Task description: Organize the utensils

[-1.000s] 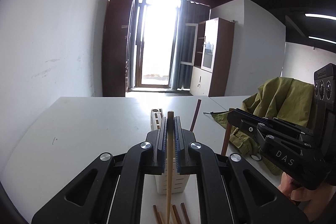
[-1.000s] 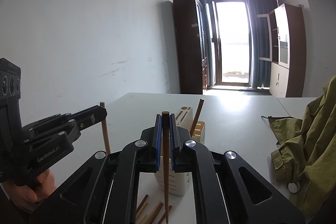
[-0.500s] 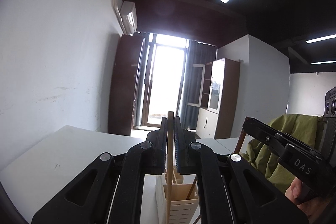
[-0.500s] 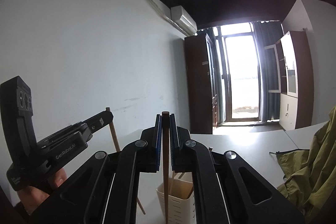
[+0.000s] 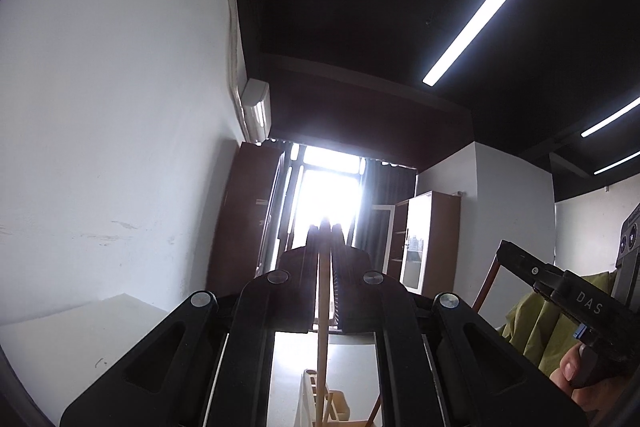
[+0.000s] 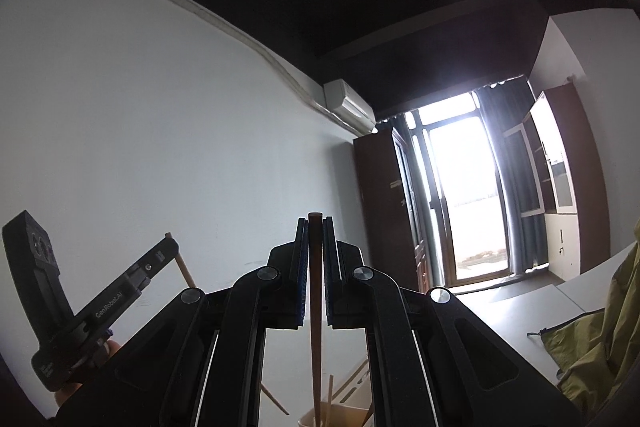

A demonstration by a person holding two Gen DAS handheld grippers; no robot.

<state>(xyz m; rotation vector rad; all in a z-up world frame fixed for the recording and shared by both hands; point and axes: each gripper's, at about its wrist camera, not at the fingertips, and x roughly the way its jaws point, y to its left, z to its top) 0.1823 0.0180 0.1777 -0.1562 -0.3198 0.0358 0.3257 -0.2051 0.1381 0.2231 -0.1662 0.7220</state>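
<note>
Closest to the lens, the left gripper (image 5: 325, 227) is clamped tight on a pale, slender wooden chopstick (image 5: 322, 327), pinched close to its upper end with the long shaft hanging down between the black arms. Its lower end dips toward the cream slotted plastic utensil holder (image 5: 320, 401) at the bottom edge of the left wrist view, though I can't tell whether the tip is inside a compartment yet. Over on the other side, the right gripper (image 6: 315, 223) is likewise squeezed shut on a dark brown wooden chopstick (image 6: 315, 311), top end poking just above the blue pads, shaft running straight down to the holder's rim (image 6: 340, 411), where more sticks lean.

These are light, stiff, smooth sticks. They won't bend, but gripped this near one end they can pivot in the pads, so my call is a firm pinch and a steady wrist.

Further out, the white surface (image 5: 80, 339) stretches to the wall, and an olive-green jacket (image 6: 596, 343) lies crumpled on its right side. Beyond that stand a brown wooden cabinet (image 5: 430, 239) and a bright glass door (image 6: 468, 195), with an air conditioner (image 6: 348, 103) up on the wall.
</note>
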